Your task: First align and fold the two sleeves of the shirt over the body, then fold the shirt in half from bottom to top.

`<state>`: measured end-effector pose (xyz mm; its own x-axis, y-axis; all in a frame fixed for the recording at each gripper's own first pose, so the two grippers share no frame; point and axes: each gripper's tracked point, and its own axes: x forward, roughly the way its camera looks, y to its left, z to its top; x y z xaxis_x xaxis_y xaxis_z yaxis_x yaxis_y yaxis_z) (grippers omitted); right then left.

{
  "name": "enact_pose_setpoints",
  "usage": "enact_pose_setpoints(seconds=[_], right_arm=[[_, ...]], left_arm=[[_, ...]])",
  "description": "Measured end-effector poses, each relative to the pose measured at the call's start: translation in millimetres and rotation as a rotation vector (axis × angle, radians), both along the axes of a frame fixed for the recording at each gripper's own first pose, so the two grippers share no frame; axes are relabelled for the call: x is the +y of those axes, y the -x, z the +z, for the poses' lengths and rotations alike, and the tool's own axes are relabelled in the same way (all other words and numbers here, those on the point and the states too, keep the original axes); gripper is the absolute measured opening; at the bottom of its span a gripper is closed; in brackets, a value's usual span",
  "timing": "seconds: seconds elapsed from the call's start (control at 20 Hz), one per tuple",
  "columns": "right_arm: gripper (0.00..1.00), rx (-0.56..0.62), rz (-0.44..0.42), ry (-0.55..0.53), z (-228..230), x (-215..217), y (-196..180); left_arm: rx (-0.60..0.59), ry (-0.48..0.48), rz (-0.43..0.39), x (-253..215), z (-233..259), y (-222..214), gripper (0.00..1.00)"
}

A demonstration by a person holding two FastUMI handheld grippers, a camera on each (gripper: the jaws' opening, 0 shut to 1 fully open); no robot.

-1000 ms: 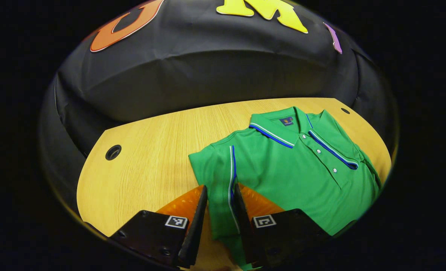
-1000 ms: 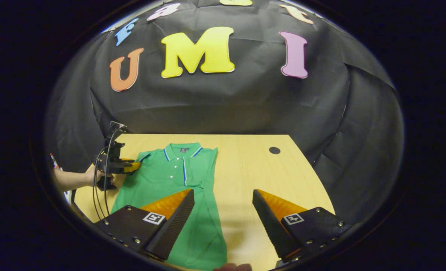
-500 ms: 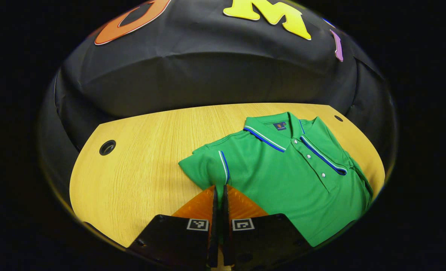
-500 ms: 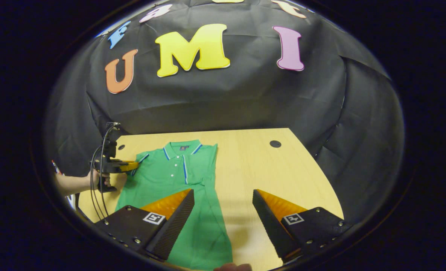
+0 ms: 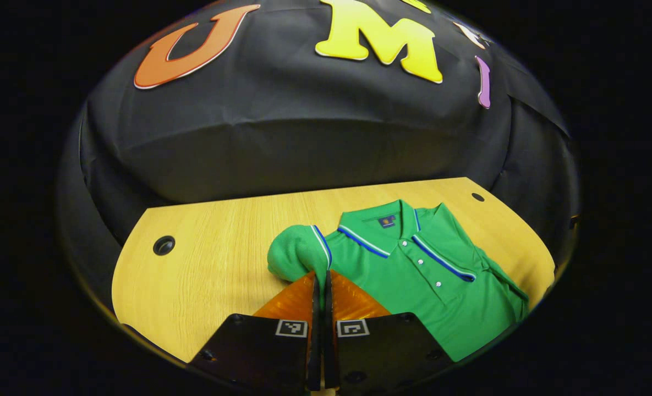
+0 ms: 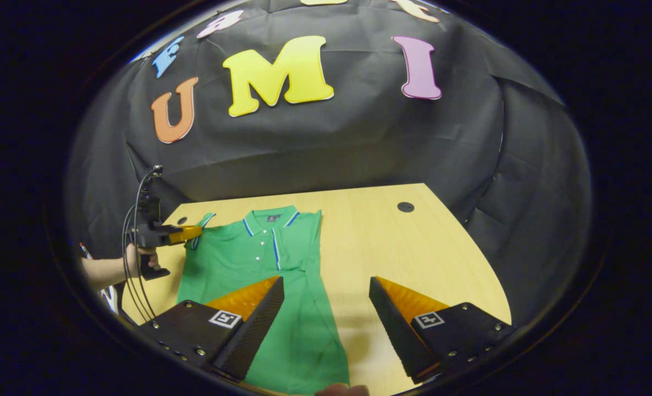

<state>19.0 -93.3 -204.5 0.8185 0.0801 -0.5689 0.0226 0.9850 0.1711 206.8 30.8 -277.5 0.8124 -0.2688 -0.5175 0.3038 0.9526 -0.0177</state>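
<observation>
A green polo shirt [image 5: 430, 286] [image 6: 259, 264] with blue and white trim lies face up on the wooden table [image 5: 215, 264]. My left gripper [image 5: 319, 278] is shut on the cuff of the shirt's left sleeve [image 5: 298, 256], which is lifted off the table and bunched. In the right gripper view the left gripper [image 6: 193, 234] pinches that sleeve [image 6: 200, 230] at the shirt's left shoulder, held by a hand [image 6: 138, 258]. The shirt's right sleeve lies folded over the body, its edge straight. My right gripper [image 6: 326, 294] is open, low over the shirt's lower right part and the bare table.
The table has a round cable hole at its far left [image 5: 164, 245] and another at its far right [image 6: 405, 207]. Bare wood [image 6: 392, 247] stretches to the right of the shirt. Black cloth walls enclose the table on the back and sides.
My left gripper closed on the left sleeve cuff and raised it off the table, bunching the sleeve. The right gripper stayed open and hardly moved.
</observation>
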Motion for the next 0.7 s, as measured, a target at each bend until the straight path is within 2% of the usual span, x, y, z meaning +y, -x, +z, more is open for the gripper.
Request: enact_pose_setpoints(seconds=[0.35,0.45,0.6,0.65,0.7], right_arm=[[0.98,-0.009,-0.052,-0.024,4,-19,15],[0.98,-0.007,-0.074,-0.03,3,-26,18],[0.98,0.004,-0.092,-0.035,-2,-31,23],[0.98,0.006,-0.095,-0.036,-4,-32,24],[0.98,0.006,-0.097,-0.036,-4,-33,24]], left_arm=[[-0.001,-0.055,-0.124,-65,11,0,0.06],[0.03,-0.056,-0.158,-83,-1,3,0.06],[0.14,-0.038,-0.241,-110,-34,24,0.06],[0.18,-0.049,-0.246,-111,-45,32,0.07],[0.206,-0.051,-0.245,-110,-50,40,0.24]])
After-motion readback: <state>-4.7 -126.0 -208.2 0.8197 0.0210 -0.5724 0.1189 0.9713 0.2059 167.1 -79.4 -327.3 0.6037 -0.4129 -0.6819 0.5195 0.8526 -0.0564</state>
